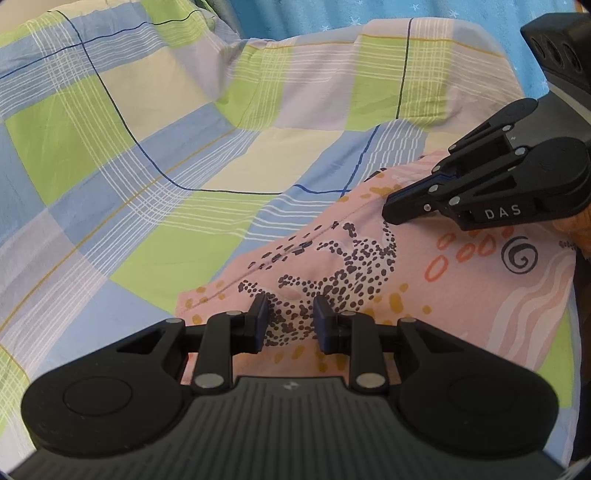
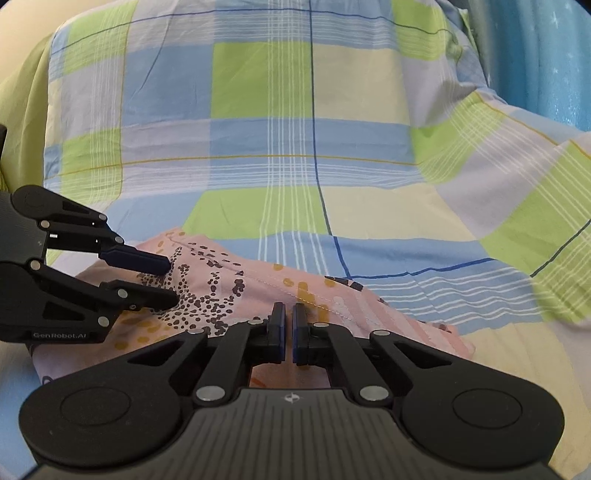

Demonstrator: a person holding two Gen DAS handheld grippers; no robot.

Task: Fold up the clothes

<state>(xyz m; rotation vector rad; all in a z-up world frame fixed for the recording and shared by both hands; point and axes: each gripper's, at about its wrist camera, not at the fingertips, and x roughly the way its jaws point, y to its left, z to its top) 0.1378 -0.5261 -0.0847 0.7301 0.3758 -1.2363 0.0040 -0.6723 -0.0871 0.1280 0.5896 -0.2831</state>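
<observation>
A pink garment (image 1: 424,295) printed with dark dots, orange rings and mustard spots lies on the checked bedsheet (image 1: 147,155). My left gripper (image 1: 291,321) hovers low over its dotted patch, open, with only cloth showing between the fingers. In the right wrist view the left gripper (image 2: 168,278) comes in from the left, its fingertips apart over the garment (image 2: 229,295). My right gripper (image 2: 289,326) has its pads almost together at the stitched seam of the garment. From the left wrist view the right gripper (image 1: 391,211) looks pinched at the garment's far edge.
The green, blue and cream checked bedsheet (image 2: 295,147) covers the bed and rises in rumpled folds behind the garment. A blue starred fabric (image 1: 332,14) hangs at the back. A hand (image 1: 576,232) shows at the right edge.
</observation>
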